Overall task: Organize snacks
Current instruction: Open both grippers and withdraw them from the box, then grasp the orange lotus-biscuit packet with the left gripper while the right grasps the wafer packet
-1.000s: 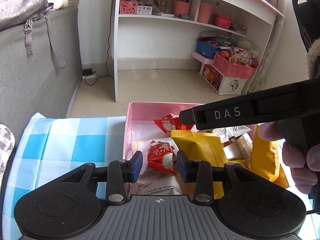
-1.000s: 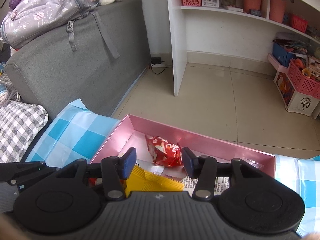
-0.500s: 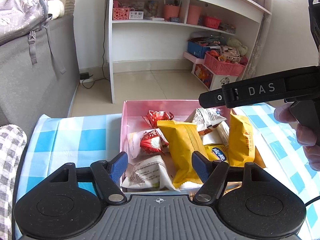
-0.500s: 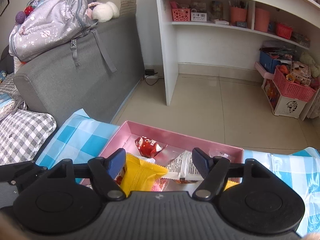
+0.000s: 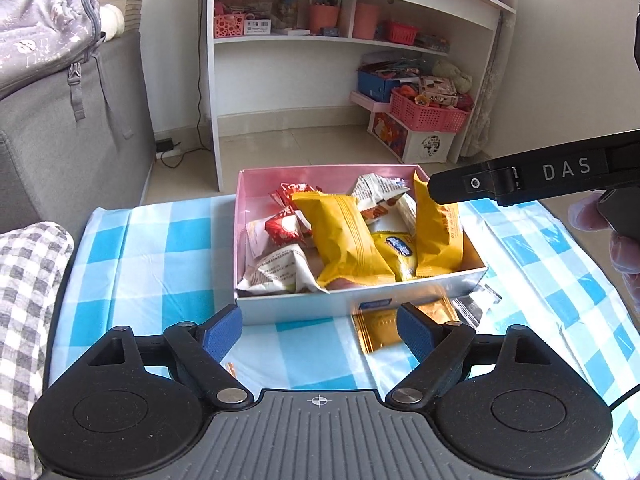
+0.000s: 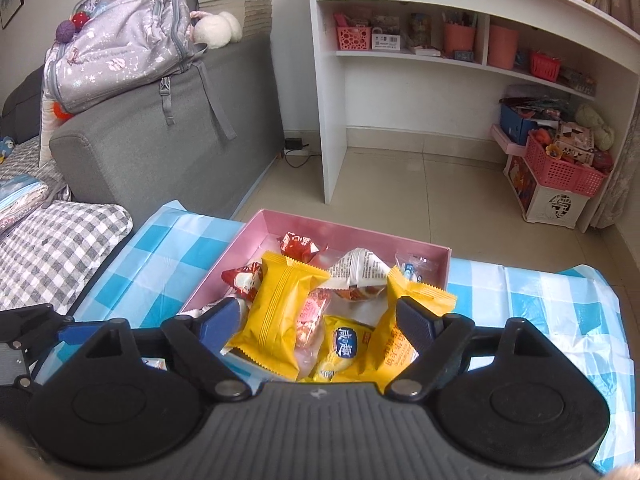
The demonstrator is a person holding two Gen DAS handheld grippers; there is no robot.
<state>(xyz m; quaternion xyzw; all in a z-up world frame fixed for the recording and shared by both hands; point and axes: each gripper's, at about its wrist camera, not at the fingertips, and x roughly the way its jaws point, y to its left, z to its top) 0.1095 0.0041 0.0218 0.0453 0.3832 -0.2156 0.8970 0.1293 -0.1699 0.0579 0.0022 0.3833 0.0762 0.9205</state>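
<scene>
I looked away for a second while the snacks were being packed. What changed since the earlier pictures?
Both grippers let go and backed up and away from the pink box. The left gripper released a small red snack, the right gripper another red snack; both lie in the box. Both sets of fingers have just been opening and hold nothing. The box and the yellow packets stayed put.

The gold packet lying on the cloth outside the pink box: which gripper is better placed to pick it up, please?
Probably the left gripper: open and empty, the gold packet lies just ahead by its right finger. The right gripper hangs over the pink box.
</scene>
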